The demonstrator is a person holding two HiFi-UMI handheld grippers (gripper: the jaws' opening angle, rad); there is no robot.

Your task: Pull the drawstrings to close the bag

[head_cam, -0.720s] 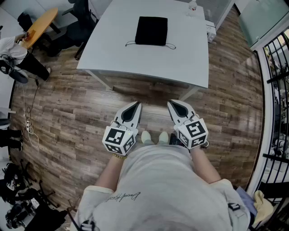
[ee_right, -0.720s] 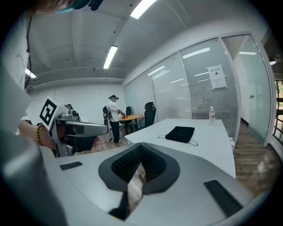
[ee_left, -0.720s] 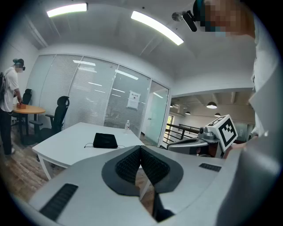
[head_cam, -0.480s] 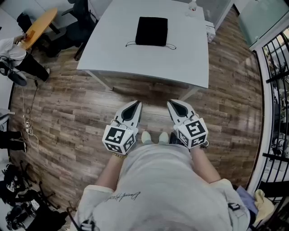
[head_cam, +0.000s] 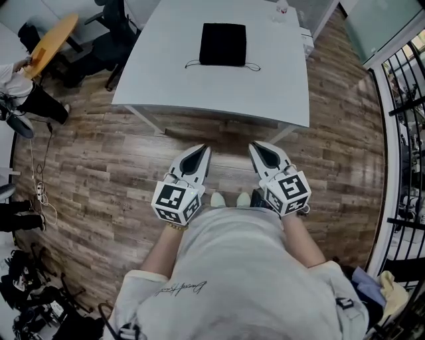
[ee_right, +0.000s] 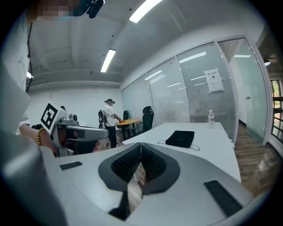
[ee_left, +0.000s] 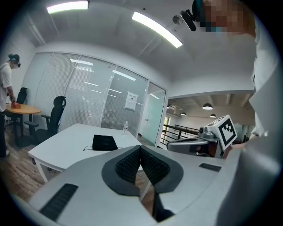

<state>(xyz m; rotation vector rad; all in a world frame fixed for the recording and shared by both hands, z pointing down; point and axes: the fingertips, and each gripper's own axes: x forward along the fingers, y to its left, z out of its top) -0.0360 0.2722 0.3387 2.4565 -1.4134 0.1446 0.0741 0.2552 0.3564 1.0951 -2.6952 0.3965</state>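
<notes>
A black drawstring bag (head_cam: 223, 44) lies flat on the white table (head_cam: 172, 80), its thin cords trailing out at both lower corners. The bag also shows small in the left gripper view (ee_left: 105, 142) and the right gripper view (ee_right: 180, 138). Both grippers hang over the wood floor, short of the table's near edge. My left gripper (head_cam: 200, 152) is shut with nothing in it. My right gripper (head_cam: 255, 147) is shut and empty too. They point toward the table, side by side.
A water bottle (head_cam: 282, 8) stands at the table's far edge. A round orange table (head_cam: 54, 38) with a person (head_cam: 23, 83) at it and a black office chair (head_cam: 119, 26) are at the left. A black railing (head_cam: 405, 119) runs along the right.
The whole view has shifted slightly; both grippers sit a touch lower and to the right in the picture. Their jaws stay shut.
</notes>
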